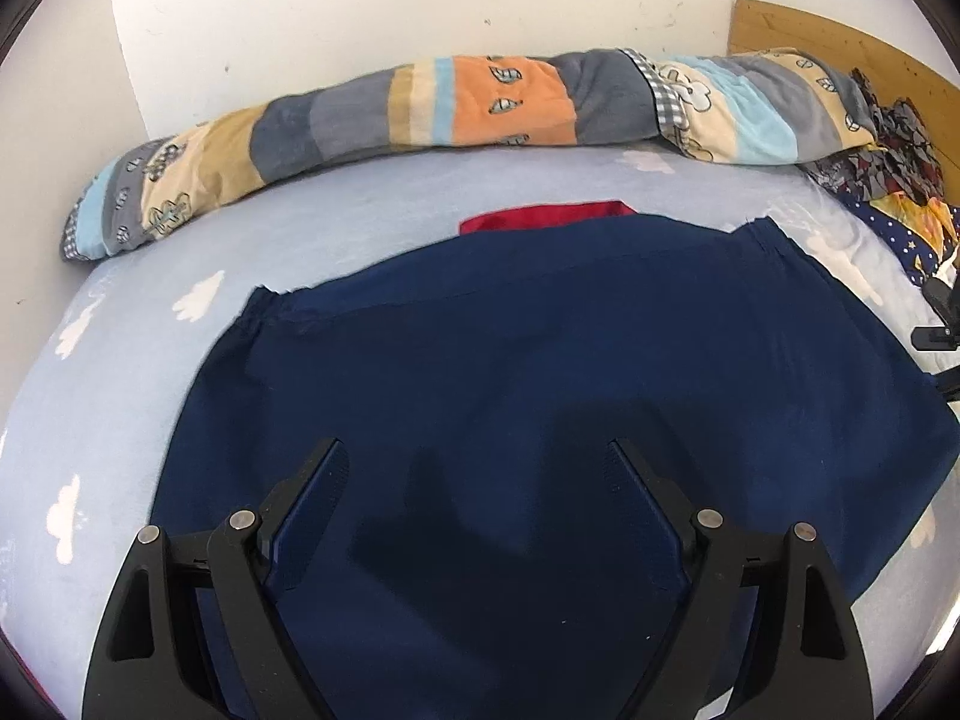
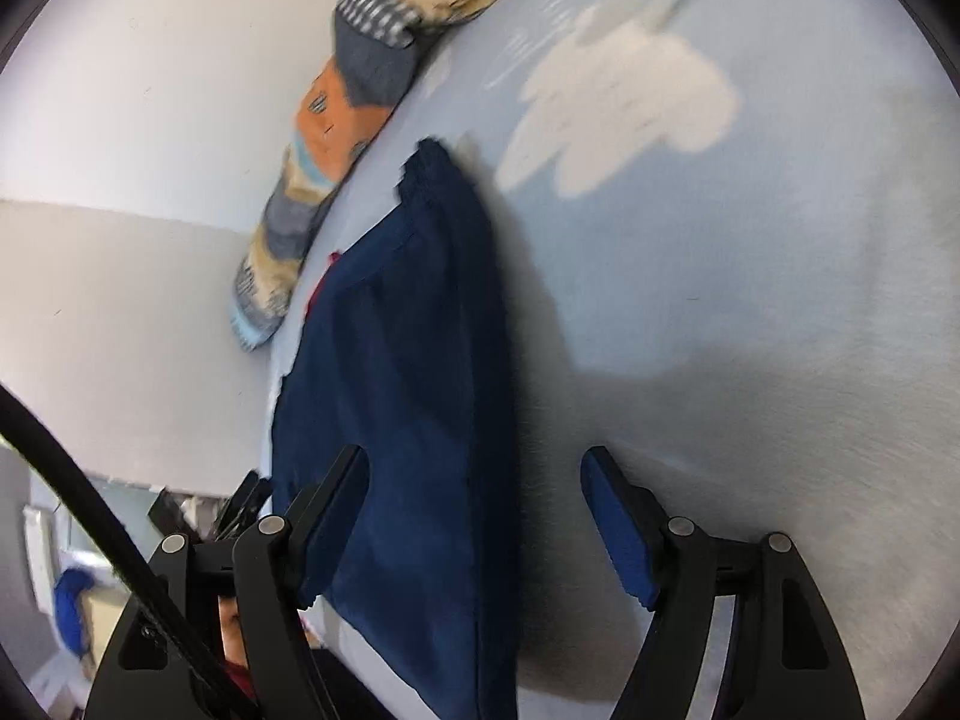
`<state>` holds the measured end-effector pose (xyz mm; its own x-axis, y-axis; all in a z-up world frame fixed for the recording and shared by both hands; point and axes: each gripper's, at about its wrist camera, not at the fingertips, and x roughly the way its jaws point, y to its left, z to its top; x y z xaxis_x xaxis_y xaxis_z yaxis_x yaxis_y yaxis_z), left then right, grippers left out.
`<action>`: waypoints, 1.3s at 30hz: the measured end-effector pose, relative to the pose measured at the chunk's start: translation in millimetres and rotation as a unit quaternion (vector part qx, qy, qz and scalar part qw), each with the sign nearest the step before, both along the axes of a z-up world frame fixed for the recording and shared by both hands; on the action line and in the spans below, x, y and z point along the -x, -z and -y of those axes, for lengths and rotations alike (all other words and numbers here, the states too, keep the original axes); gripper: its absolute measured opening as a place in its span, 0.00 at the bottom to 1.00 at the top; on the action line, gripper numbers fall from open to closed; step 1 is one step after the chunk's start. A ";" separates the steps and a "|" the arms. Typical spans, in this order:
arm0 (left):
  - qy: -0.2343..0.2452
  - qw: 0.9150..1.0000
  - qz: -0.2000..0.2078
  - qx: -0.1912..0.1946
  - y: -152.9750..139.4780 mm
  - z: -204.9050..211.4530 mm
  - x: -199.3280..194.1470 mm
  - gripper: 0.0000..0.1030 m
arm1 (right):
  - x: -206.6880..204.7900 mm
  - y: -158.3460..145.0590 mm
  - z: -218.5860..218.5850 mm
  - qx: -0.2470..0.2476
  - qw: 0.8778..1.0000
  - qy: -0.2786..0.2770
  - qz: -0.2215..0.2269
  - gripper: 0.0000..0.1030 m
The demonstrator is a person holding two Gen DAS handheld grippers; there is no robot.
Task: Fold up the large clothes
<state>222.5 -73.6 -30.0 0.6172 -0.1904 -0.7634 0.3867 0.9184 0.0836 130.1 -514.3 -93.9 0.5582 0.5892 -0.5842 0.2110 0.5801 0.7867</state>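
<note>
On the light blue cloud-print bed sheet [image 1: 120,372] we see the folded navy blue fabric garment [image 1: 540,372] under our spread left gripper [image 1: 477,468]; our right gripper [image 2: 474,480], also spread and empty, is over its edge.

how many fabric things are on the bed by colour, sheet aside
navy: 1, garment
red: 1, cloth, mostly hidden under the garment
striped multicolour: 1, blanket
patterned dark pile: 1, clothes
total: 4
</note>
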 end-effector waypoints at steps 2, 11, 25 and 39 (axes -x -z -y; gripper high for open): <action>0.001 1.000 -0.018 0.003 6.8 2.3 -8.0 0.83 | -13.7 -0.9 -8.2 0.000 0.999 -0.028 0.015 0.76; -0.090 0.991 -0.098 0.017 37.5 -23.3 -56.4 0.83 | -94.9 -12.3 -86.8 0.115 0.981 -0.154 -0.004 0.39; -0.107 0.989 -0.105 -0.002 43.3 -33.4 -60.6 0.91 | -105.1 -124.4 -159.1 0.216 0.971 -0.104 0.007 0.11; -0.142 0.983 -0.102 0.057 14.7 -103.4 -53.6 0.91 | -154.1 -182.8 -334.4 0.396 0.906 -0.147 -0.036 0.11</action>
